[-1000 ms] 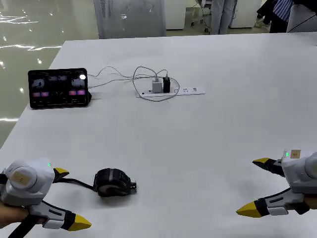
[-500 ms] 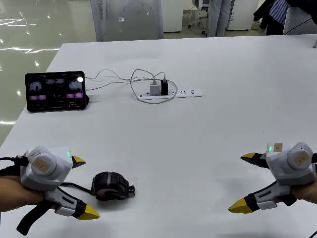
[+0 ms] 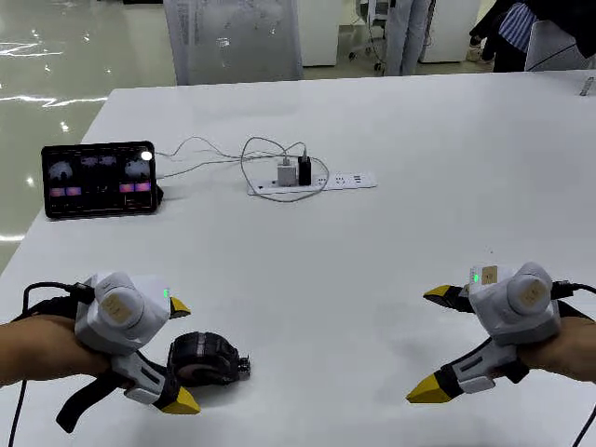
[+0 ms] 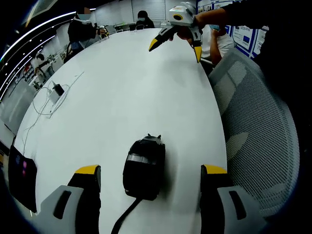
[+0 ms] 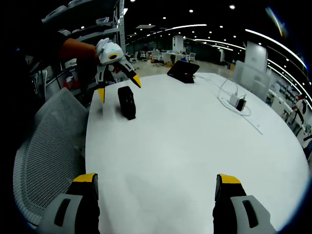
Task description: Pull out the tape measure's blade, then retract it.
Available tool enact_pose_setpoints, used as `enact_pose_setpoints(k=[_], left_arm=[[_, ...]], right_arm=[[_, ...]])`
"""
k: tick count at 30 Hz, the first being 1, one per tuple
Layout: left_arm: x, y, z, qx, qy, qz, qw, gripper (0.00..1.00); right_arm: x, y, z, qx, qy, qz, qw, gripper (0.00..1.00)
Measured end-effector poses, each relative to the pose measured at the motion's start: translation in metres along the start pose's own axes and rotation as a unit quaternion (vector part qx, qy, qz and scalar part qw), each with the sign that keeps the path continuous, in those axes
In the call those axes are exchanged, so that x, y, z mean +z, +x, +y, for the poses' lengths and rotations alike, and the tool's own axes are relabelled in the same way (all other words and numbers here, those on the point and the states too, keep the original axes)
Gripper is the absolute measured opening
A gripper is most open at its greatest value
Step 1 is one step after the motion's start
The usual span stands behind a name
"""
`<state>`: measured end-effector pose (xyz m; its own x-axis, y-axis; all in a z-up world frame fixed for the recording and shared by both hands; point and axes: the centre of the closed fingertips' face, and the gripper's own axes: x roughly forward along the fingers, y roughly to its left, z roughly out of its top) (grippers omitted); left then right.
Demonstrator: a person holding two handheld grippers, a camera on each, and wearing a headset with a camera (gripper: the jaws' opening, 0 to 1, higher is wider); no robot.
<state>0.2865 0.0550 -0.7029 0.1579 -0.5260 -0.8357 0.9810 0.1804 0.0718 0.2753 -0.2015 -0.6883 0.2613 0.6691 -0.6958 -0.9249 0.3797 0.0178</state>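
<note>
A black tape measure (image 3: 207, 358) lies on the white table (image 3: 354, 251) near the front left, its blade end pointing right. My left gripper (image 3: 181, 354) is open with its yellow-tipped jaws on either side of the tape measure (image 4: 144, 165), not closed on it. My right gripper (image 3: 428, 340) is open over bare table at the front right, well apart from the tape measure (image 5: 126, 101). The right gripper (image 4: 176, 30) appears far across the table in the left gripper view, and the left gripper (image 5: 118, 74) in the right gripper view.
A tablet (image 3: 98, 179) stands at the back left. A white power strip (image 3: 312, 181) with chargers and looped cables lies at the back centre. A mesh chair (image 4: 253, 126) sits by the table's near edge. People stand beyond the far edge.
My left gripper has moved right and forward until its jaws straddle the tape measure. My right gripper has shifted a little left. The head camera has tilted.
</note>
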Motion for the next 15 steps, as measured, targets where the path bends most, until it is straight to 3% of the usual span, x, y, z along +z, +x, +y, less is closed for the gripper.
enact_pose_setpoints(k=[2, 15], left_arm=[[-0.004, 0.005, 0.004, 0.006, 0.020, 0.019, 0.9996, 0.79], [0.005, 0.024, -0.001, -0.015, 0.033, 0.034, 0.9988, 0.69]], right_arm=[[0.003, 0.005, 0.002, 0.004, -0.006, 0.001, 1.0000, 0.99], [0.021, 0.035, 0.011, 0.022, -0.039, -0.002, 0.9990, 0.99]])
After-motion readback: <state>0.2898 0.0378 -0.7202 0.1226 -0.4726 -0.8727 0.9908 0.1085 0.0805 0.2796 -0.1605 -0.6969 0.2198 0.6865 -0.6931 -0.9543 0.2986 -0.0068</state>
